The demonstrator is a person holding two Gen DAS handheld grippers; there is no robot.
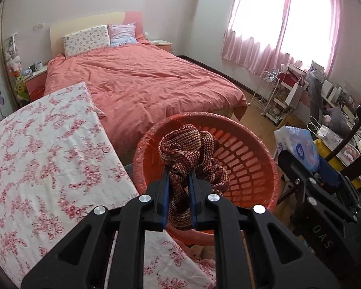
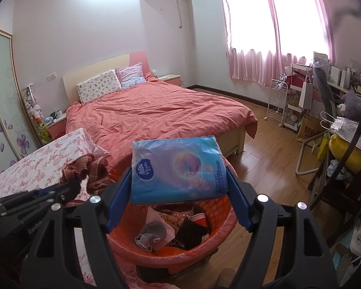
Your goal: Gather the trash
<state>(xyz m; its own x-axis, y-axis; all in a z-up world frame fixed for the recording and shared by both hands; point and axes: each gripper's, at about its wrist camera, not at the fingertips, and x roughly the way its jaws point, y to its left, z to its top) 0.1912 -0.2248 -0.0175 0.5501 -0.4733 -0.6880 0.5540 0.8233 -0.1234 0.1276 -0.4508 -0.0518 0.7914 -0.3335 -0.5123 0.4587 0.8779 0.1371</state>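
Both claws tilt down over the basket, loaded.

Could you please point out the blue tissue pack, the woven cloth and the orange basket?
blue tissue pack (image 2: 178,171): right wrist view, front face.
woven cloth (image 1: 180,144): left wrist view, bunched top.
orange basket (image 1: 252,159): left wrist view, slotted inner wall.

The tissue pack hides the red basket's far wall.
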